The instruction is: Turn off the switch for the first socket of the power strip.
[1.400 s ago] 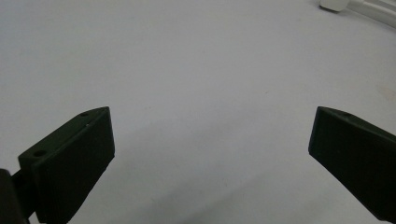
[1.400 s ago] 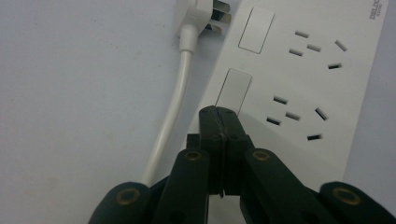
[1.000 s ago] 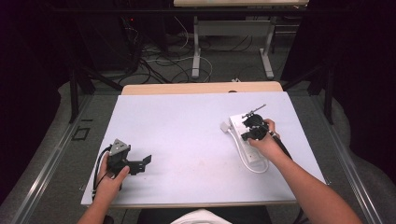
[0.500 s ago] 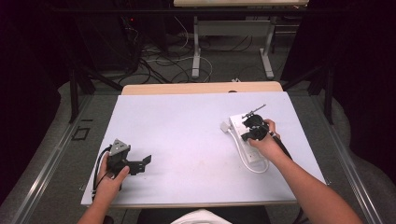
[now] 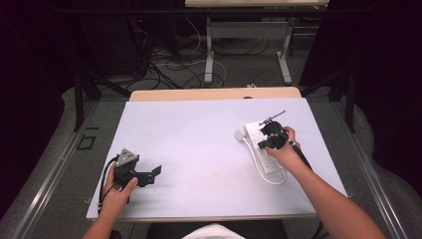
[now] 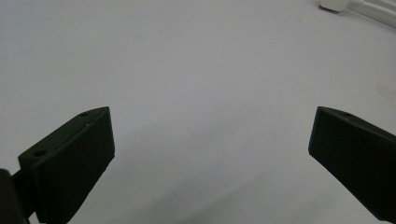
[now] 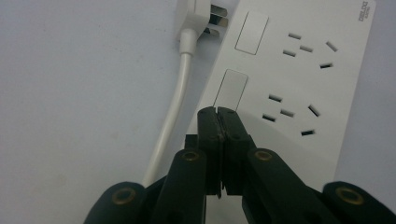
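The right gripper (image 7: 218,112) had its jaws pressed together, empty, tip just over a rocker switch (image 7: 229,89) on the white power strip (image 5: 266,149) at the table's (image 5: 199,144) right. A slip could nudge the strip or miss the switch. The left gripper (image 6: 210,158), jaws wide apart, sat well away. Corner lettering (image 7: 364,10) was too small to read.

I see a smooth white plastic power strip (image 7: 299,79), matt black plastic right tool (image 7: 218,116), matt pale bench (image 5: 199,139).
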Motion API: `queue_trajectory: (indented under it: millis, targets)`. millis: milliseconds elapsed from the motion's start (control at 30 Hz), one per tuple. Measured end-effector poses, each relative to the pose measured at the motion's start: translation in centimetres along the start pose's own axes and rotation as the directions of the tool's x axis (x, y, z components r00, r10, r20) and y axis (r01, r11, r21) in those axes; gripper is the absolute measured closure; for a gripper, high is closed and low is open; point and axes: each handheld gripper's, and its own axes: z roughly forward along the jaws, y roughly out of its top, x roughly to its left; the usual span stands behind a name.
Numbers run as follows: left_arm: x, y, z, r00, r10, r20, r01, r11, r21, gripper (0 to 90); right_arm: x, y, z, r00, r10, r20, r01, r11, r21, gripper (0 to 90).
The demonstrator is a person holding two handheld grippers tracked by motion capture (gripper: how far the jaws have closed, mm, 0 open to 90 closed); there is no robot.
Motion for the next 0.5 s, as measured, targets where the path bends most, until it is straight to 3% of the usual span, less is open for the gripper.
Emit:
queue_trajectory:
  millis: [300, 367, 500]
  targets:
    - [0.01, 0.04, 0.02, 1.0, 0.009, -0.002, -0.009, 1.0, 0.001, 0.2, -0.16, 0.06, -0.39, 1.0, 0.008, -0.002, -0.008, 1.0, -0.03, 88.0]
    - [0.03, 0.03, 0.02, 1.0, 0.01, -0.001, -0.01, 1.0, 0.0, 0.2, -0.09, 0.11, -0.51, 0.9994, 0.035, 0.005, -0.035, 0.999, -0.033, 87.7]
    - [0.03, 0.04, 0.02, 1.0, 0.01, -0.001, -0.01, 1.0, -0.001, 0.2, -0.28, 0.16, -0.82, 0.9992, 0.039, -0.003, -0.039, 0.998, -0.045, 86.7]
